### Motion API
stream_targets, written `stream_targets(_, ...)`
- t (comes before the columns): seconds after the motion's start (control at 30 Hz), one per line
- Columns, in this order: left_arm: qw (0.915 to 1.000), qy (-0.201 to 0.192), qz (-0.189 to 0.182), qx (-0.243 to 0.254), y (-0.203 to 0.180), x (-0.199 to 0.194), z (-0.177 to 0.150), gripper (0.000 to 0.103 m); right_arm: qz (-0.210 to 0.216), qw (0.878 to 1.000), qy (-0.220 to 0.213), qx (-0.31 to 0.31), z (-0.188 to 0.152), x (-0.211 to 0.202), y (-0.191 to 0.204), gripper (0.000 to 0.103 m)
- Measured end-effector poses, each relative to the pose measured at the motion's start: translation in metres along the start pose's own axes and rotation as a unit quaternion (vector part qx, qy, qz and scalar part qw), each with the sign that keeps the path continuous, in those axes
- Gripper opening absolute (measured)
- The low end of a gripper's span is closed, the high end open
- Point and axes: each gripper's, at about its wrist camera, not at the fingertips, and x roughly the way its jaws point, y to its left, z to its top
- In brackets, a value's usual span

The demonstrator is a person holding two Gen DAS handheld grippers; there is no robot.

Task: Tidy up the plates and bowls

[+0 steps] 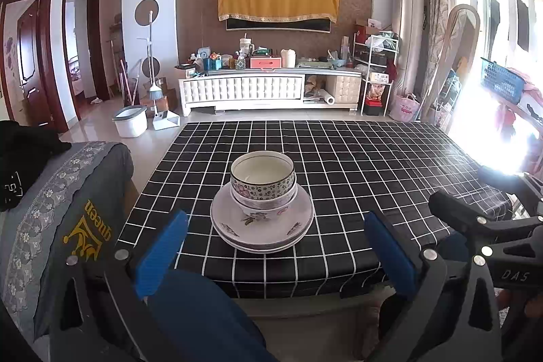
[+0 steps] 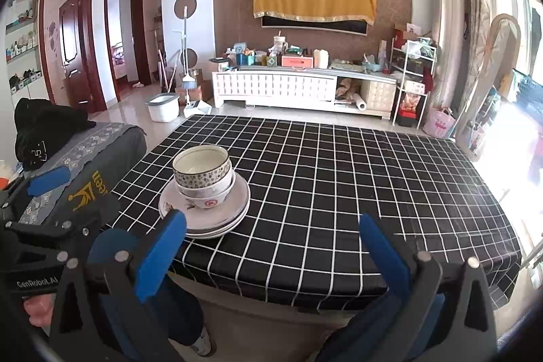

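Black checked tabletop [image 1: 339,165] carries bowls [image 1: 262,182] stacked on plates [image 1: 261,226]; left tongs [image 1: 276,246] and right tongs [image 2: 273,246] gape wide, empty.

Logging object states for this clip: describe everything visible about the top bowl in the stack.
The top bowl is glossy, ceramic-looking, with a cream inside that looks empty, a dark rim line and a band of small flowers outside. It sits upright, nested in two other bowls on stacked plates, on the checked tablecloth near the table's front edge. Neither claw touches it.
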Motion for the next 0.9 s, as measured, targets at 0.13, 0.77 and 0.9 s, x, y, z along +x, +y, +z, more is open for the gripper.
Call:
stream_targets(0.13,1.0,0.001,0.0,0.0,0.0002,0.0004,0.0004,0.103,0.0,1.0,0.002,0.001,-0.0007,0.0001,-0.0004,0.103)
stream_targets(0.77,1.0,0.003,0.001,0.002,0.002,0.0018,-0.0023,0.103,-0.006,1.0,0.003,-0.003,-0.0034,-0.0003,-0.0005,0.103)
stream_targets(0.9,1.0,0.003,0.006,0.004,0.0013,0.001,-0.0024,0.103,-0.005,1.0,0.003,-0.004,-0.0042,-0.0004,0.0,0.103)
